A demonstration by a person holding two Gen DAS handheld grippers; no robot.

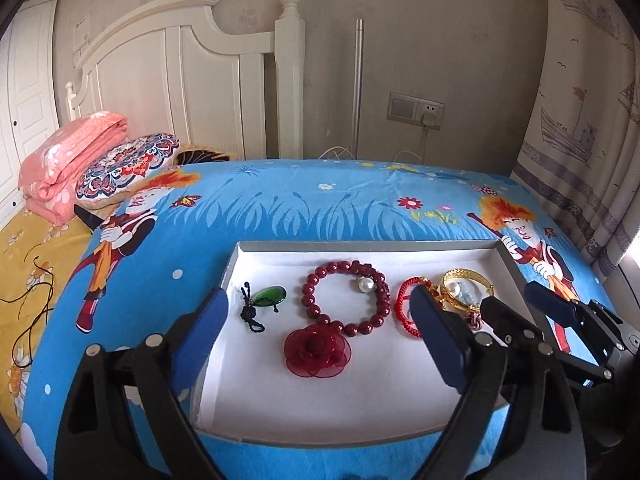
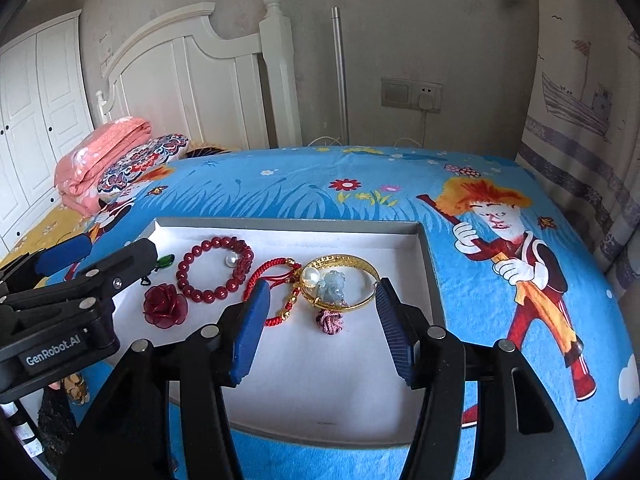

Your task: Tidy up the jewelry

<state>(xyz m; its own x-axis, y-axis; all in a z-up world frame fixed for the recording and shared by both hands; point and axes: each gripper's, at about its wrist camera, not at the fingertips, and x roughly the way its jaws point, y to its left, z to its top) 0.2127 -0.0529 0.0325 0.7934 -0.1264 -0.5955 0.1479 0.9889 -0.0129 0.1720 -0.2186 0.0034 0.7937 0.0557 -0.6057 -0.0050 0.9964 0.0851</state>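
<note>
**A bedroom in a home**

Clearly a lived-in bedroom. White wooden headboard (image 1: 172,80) with a turned bedpost (image 2: 276,64) against a plain, slightly stained wall. Folded pink quilt (image 1: 72,156) and patterned pillow (image 1: 128,166) stacked near the head of the bed. Bright blue cartoon bedsheet (image 2: 480,280) spread across the mattress, yellow floral bedding (image 1: 24,248) showing beside it. White panelled wardrobe doors (image 2: 36,120) at the left. Wall socket (image 2: 412,94) with a charger plugged in, cable trailing down. Curtain (image 1: 588,128) printed with ship drawings at the right.
</note>
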